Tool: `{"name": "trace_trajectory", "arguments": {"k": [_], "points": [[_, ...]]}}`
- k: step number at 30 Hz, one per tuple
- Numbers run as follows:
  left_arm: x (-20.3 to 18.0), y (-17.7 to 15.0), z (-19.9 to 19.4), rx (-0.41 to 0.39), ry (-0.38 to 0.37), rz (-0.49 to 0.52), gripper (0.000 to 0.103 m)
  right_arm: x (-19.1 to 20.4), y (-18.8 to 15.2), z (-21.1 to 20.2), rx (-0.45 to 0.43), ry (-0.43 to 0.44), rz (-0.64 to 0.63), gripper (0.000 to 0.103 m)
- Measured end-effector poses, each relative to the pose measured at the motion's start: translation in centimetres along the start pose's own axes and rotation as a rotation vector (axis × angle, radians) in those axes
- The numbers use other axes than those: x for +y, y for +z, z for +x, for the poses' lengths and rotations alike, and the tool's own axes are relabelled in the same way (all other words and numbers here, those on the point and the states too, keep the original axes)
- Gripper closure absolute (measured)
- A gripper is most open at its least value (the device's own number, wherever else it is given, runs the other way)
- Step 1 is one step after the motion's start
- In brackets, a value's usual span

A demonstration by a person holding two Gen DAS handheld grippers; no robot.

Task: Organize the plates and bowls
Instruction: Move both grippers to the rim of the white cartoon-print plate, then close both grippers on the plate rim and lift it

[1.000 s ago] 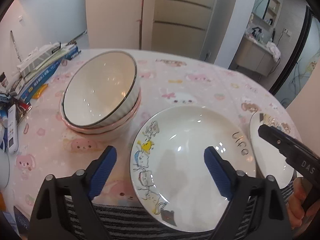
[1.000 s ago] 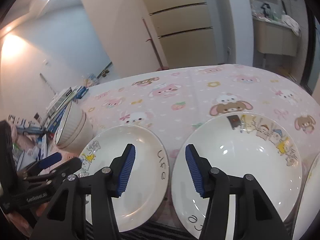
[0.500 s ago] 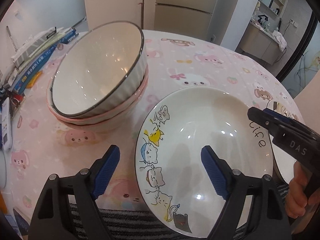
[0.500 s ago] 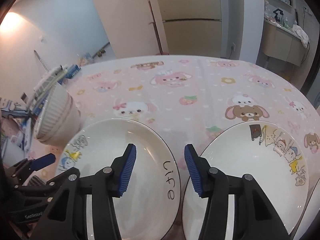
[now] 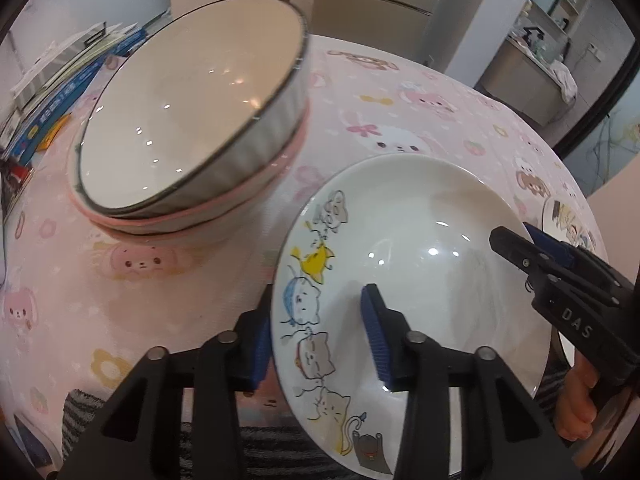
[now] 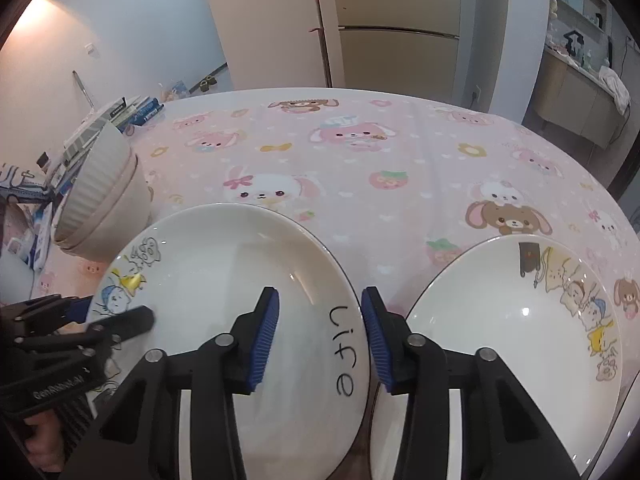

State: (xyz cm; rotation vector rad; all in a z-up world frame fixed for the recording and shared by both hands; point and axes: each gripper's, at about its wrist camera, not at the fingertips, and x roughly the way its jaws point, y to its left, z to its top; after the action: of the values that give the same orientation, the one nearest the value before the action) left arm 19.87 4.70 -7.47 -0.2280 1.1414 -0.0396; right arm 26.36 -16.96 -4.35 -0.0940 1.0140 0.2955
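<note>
A white plate with cartoon cats and the word "life" (image 5: 420, 256) (image 6: 224, 280) sits at the table's near edge. My left gripper (image 5: 316, 336) straddles its left rim, one finger outside and one inside, jaws partly closed. My right gripper (image 6: 320, 336) straddles its right rim by the "life" lettering the same way. Two stacked bowls (image 5: 192, 128) (image 6: 100, 196) stand to the left, a dark-rimmed one inside a pink-rimmed one. A second cartoon plate (image 6: 512, 340) lies to the right.
A pink cartoon tablecloth (image 6: 360, 160) covers the round table. Books and boxes (image 5: 60, 92) are piled at the far left edge. A striped cloth (image 5: 240, 448) lies under the plate's near edge. Cabinets (image 6: 396, 32) stand beyond the table.
Both grippers moved forward onto the "life" plate's opposite rims. The left jaws narrowed markedly around the left rim. The bowls loom closer in the left view.
</note>
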Motion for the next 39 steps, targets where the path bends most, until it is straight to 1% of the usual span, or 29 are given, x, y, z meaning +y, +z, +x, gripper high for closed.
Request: {"name": "trace_trajectory", "arguments": {"k": [3,4,5,7,9,10,11,12,14,15,16,18,20,22,24,27,31,32,34,37,39], "points": [[1.0,0.3,0.0,0.010,-0.025,-0.028,0.074,-0.1,0.1,0.1,0.003,0.001,0.004,0.069],[1.1,0.4,0.0,0.012,-0.029,-0.036,0.075,-0.7,0.2,0.2,0.007,0.020,0.034,0.076],[1.4,0.4,0.0,0.015,-0.033,-0.046,0.075,-1.5,0.2,0.1,0.015,0.063,0.077,0.083],[1.9,0.6,0.0,0.020,-0.035,-0.057,0.076,-3.2,0.2,0.2,0.045,0.196,0.170,0.086],[2.1,0.5,-0.4,0.034,-0.044,-0.055,0.076,-4.3,-0.1,0.2,0.061,0.278,0.220,0.087],[2.0,0.3,-0.8,0.024,-0.045,-0.037,0.076,-4.4,-0.3,0.1,0.069,0.299,0.234,0.087],[1.9,0.1,-1.2,0.006,-0.043,-0.019,0.076,-4.3,-0.4,0.0,0.072,0.300,0.233,0.087],[1.8,-0.1,-1.6,-0.006,-0.036,-0.013,0.076,-4.1,-0.5,-0.1,0.074,0.304,0.233,0.087],[2.3,-0.1,-2.0,-0.017,-0.043,-0.025,0.076,-4.1,-0.6,-0.2,0.087,0.355,0.261,0.087],[2.9,0.0,-2.2,-0.017,-0.059,-0.041,0.076,-4.1,-0.7,-0.3,0.095,0.387,0.283,0.087],[3.3,0.0,-2.4,-0.015,-0.084,-0.058,0.076,-4.1,-0.8,-0.3,0.098,0.401,0.292,0.087],[4.2,0.0,-2.8,-0.007,-0.167,-0.088,0.076,-3.8,-1.2,-0.7,0.109,0.398,0.303,0.087],[4.7,-0.3,-3.6,-0.012,-0.220,-0.107,0.076,-3.7,-1.8,-1.1,0.120,0.420,0.328,0.087],[5.1,-1.0,-5.3,-0.060,-0.249,-0.088,0.076,-3.6,-2.6,-2.0,0.131,0.476,0.351,0.087],[5.5,-1.6,-6.2,-0.077,-0.255,-0.089,0.076,-3.6,-3.5,-3.1,0.135,0.513,0.363,0.087],[5.4,-2.2,-6.8,-0.075,-0.267,-0.086,0.076,-2.9,-4.3,-5.0,0.117,0.494,0.348,0.087],[4.5,-3.3,-8.2,-0.110,-0.228,-0.053,0.076,-2.2,-5.1,-8.0,0.095,0.485,0.324,0.086],[4.4,-3.6,-8.6,-0.116,-0.236,-0.049,0.075,-1.9,-5.3,-9.0,0.088,0.476,0.306,0.084],[4.3,-4.2,-9.0,-0.113,-0.246,-0.033,0.075,-1.5,-5.9,-10.1,0.080,0.437,0.276,0.084],[3.8,-4.9,-8.8,-0.119,-0.219,-0.001,0.075,-1.4,-6.6,-10.4,0.085,0.411,0.253,0.084],[3.9,-5.4,-8.1,-0.113,-0.207,-0.012,0.075,-1.6,-7.2,-9.8,0.099,0.410,0.256,0.084]]}}
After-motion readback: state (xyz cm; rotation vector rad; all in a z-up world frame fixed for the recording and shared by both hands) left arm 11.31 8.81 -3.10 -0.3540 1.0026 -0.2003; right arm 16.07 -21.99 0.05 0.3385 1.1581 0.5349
